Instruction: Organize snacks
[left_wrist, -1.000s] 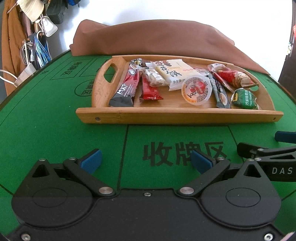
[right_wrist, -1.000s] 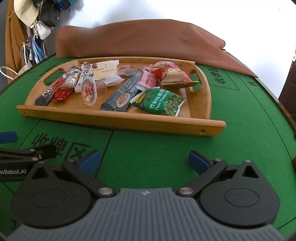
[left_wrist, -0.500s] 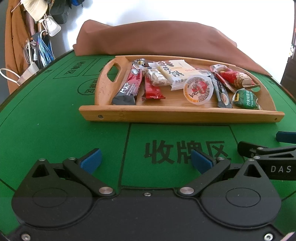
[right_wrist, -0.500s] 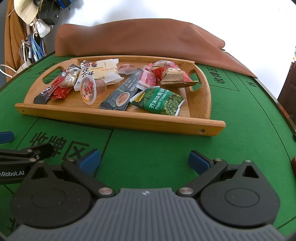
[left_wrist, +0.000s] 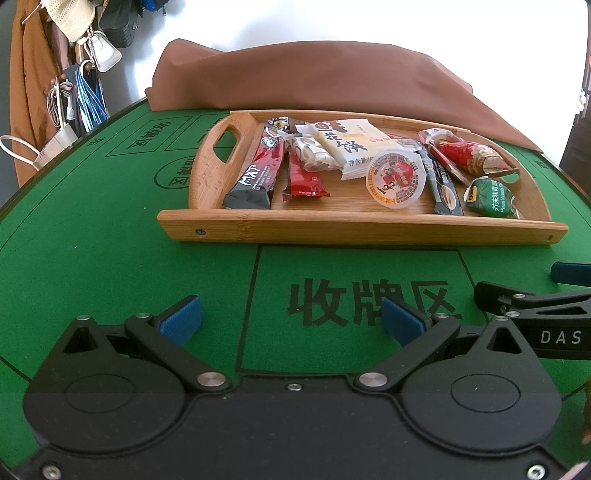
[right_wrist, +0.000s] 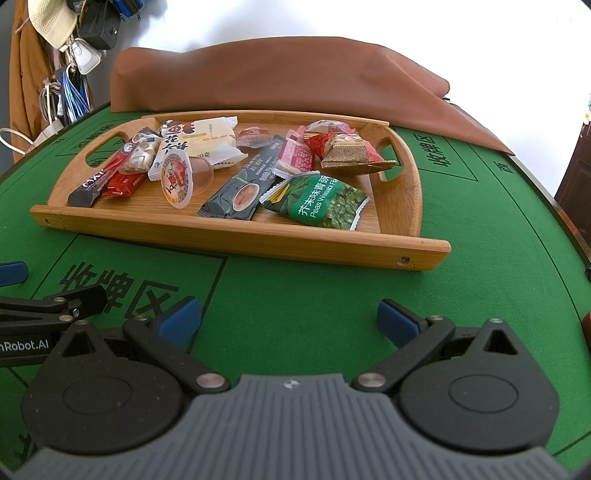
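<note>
A: Where's the snack stuff?
B: All in the tray (left_wrist: 258, 230), which sits on the green surface (left_wrist: 92, 229) toward its far edge, just in front of a brown cloth (left_wrist: 314, 81). Handle cutouts at both short ends.
A: What's in it?
B: L end: dark bar (left_wrist: 255, 177) w/ a red pack (left_wrist: 303, 177) beside it. Mid: white pack (left_wrist: 349, 144), jelly cup (left_wrist: 397, 179) tipped on its side, lid facing the near rim. Black sachet (right_wrist: 243, 184) next, then green peas (right_wrist: 321, 201) near the R end, red-gold pack (right_wrist: 345, 151) behind it.
A: Claws?
B: Left claw (left_wrist: 291, 319) spread wide, nothing in it, low over the surface near its near edge. Right claw (right_wrist: 288, 321) same: wide apart, empty. Both well short of the tray, side by side.
A: Touching any snack?
B: No.
</note>
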